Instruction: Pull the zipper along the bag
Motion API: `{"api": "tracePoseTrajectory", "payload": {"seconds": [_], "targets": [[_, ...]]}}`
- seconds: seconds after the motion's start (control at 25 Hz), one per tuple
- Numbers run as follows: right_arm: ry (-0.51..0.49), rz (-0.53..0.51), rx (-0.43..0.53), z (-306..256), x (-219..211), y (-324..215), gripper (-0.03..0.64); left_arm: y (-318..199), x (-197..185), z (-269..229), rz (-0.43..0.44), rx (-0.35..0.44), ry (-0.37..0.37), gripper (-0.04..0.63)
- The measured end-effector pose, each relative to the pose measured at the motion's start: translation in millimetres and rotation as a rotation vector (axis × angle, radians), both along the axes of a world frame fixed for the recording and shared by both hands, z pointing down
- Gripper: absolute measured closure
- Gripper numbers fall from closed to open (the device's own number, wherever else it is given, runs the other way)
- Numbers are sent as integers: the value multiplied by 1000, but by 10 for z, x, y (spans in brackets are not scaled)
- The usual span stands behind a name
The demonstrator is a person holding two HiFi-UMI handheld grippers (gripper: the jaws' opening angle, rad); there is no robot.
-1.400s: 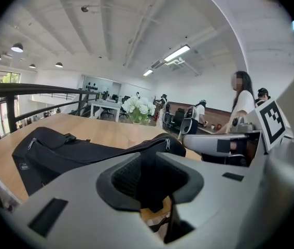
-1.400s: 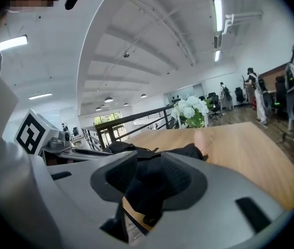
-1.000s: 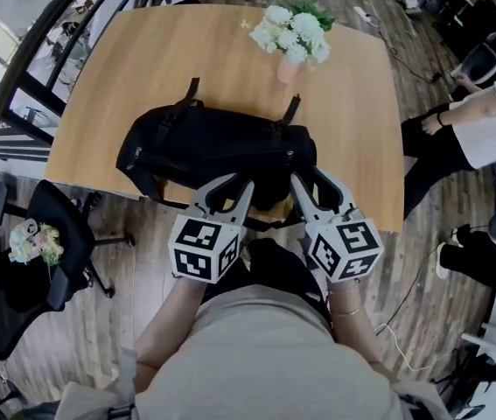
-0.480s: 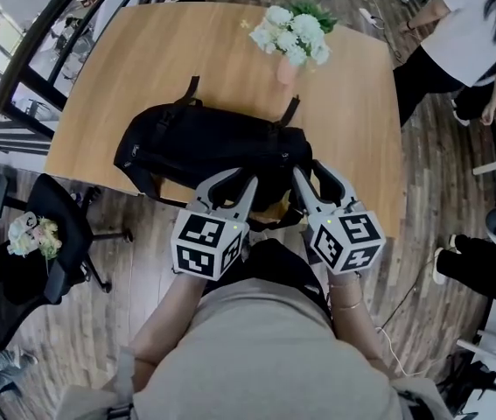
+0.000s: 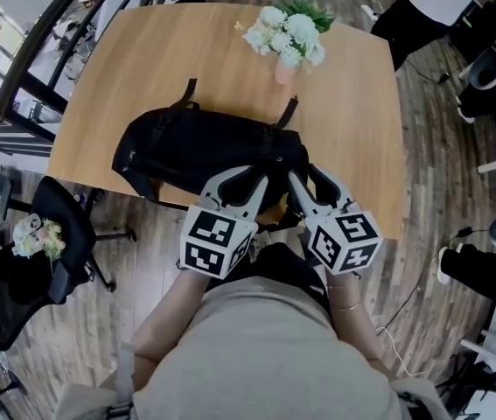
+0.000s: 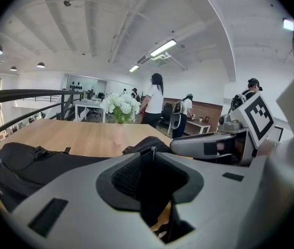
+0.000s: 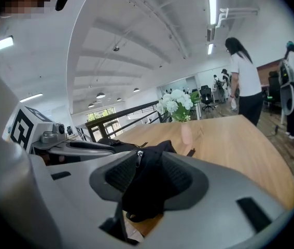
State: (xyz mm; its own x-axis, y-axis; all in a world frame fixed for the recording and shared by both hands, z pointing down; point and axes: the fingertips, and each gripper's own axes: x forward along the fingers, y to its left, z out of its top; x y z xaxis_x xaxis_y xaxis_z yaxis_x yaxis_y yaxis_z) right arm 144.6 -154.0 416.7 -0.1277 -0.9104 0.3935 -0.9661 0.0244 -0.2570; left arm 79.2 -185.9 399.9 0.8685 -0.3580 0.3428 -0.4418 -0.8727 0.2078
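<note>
A black bag [image 5: 197, 147] lies across the near part of the wooden table [image 5: 352, 121]. Both grippers sit at its near right end, side by side. My left gripper [image 5: 249, 182] has its tips together on the bag's black fabric [image 6: 147, 178], and a small metal piece [image 6: 153, 150] pokes up at the tips. In the right gripper view my right gripper [image 7: 139, 157] is shut on a silver zipper pull [image 7: 139, 155], with bunched bag fabric [image 7: 147, 191] filling the hollow between the jaws. The right gripper [image 5: 304, 182] is partly hidden behind its marker cube in the head view.
A pink vase of white flowers [image 5: 286, 38] stands at the table's far side. Two bag straps [image 5: 186, 90] point toward it. A black office chair [image 5: 51, 234] stands left of the table. People stand beyond the table's far right [image 5: 422, 3].
My left gripper has shifted a little right, closer to the right gripper. The bag's right end has drawn in slightly. The person at the far right has moved away toward the top edge.
</note>
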Motion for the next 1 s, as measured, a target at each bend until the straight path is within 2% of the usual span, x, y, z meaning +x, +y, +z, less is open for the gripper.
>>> {"api": "tracePoseTrajectory", "payload": {"seconds": [0.16, 0.28, 0.48, 0.68, 0.84, 1.0], "targets": [[-37, -14, -16, 70, -43, -22, 456, 20, 33, 86, 34, 14, -53, 499], [-59, -9, -24, 99, -4, -37, 454, -6, 66, 81, 39, 27, -55, 499], [-132, 29, -42, 185, 44, -51, 454, -32, 147, 85, 71, 95, -96, 499], [-154, 34, -41, 204, 44, -77, 454, 4, 259, 110, 137, 178, -166, 499], [-190, 21, -42, 223, 8, -75, 501, 37, 297, 138, 170, 251, -209, 499], [-233, 31, -38, 213, 24, -95, 532, 36, 328, 89, 191, 287, -181, 499]]}}
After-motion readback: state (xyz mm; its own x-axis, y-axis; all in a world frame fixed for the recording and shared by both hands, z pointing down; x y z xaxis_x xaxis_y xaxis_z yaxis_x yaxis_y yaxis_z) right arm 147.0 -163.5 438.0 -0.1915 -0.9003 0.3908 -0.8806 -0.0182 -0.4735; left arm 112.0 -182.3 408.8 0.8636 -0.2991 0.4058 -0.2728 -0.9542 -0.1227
